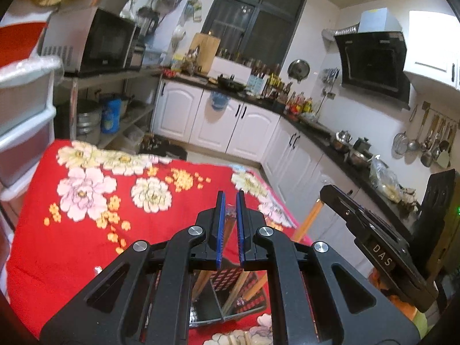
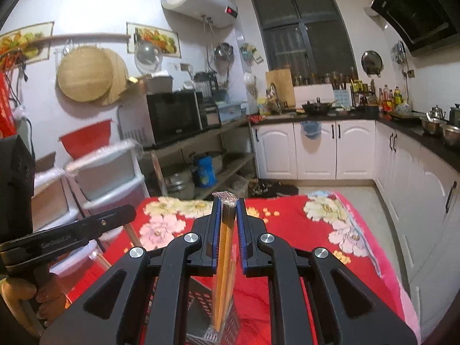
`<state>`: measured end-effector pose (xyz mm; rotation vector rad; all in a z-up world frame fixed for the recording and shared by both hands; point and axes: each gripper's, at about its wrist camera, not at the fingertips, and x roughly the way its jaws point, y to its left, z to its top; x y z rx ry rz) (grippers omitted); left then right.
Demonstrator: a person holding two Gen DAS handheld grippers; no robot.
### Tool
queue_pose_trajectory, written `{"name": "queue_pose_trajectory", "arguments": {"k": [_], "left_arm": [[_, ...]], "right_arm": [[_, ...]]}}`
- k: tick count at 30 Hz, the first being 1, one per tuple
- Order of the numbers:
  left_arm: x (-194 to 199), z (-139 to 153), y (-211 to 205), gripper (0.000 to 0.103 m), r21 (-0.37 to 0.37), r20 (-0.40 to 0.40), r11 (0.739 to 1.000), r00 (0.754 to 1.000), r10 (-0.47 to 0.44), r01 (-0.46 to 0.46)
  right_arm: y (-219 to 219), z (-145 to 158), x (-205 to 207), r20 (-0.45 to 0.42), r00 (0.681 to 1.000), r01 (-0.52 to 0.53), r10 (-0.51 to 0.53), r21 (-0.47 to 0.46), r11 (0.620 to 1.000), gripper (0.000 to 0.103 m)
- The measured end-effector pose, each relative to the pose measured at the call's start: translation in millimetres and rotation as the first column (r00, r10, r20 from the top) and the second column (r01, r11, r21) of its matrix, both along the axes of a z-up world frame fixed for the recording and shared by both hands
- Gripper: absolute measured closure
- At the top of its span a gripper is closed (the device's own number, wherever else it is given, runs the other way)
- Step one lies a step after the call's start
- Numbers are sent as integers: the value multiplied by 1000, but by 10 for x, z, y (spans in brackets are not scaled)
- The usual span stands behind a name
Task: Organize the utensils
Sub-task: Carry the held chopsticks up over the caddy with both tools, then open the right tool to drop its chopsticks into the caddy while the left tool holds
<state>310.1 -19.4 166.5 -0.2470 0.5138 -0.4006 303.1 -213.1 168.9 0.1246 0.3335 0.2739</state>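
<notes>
Right gripper point(image 2: 229, 237) pinches a wrapped pack of chopsticks point(image 2: 224, 261) upright above the utensil holder point(image 2: 201, 316); left gripper point(image 1: 229, 230) is closed on crinkly wrapping. Light, stiff, slippery film: best gripped mid-length.

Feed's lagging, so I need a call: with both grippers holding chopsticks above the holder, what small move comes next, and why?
Probably lower the right gripper straight down. Its wrapped chopsticks hang upright with the lower ends already at the perforated holder on the red floral cloth. The left gripper also grips wrapped chopsticks over the holder, so move one at a time.
</notes>
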Motion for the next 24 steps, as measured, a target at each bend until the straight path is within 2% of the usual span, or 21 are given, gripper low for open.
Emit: {"name": "queue_pose_trajectory", "arguments": {"k": [9, 18, 24], "left_arm": [[126, -371, 85, 100, 23, -51, 999, 998, 26, -25], [54, -440, 97, 100, 84, -11, 995, 998, 63, -62], [33, -491, 139, 100, 90, -26, 993, 997, 75, -72]], "right_arm": [[157, -381, 196, -76, 997, 11, -13, -31, 999, 92], [234, -573, 204, -84, 995, 54, -61, -83, 995, 92], [278, -623, 147, -84, 994, 60, -69, -107, 992, 91]]}}
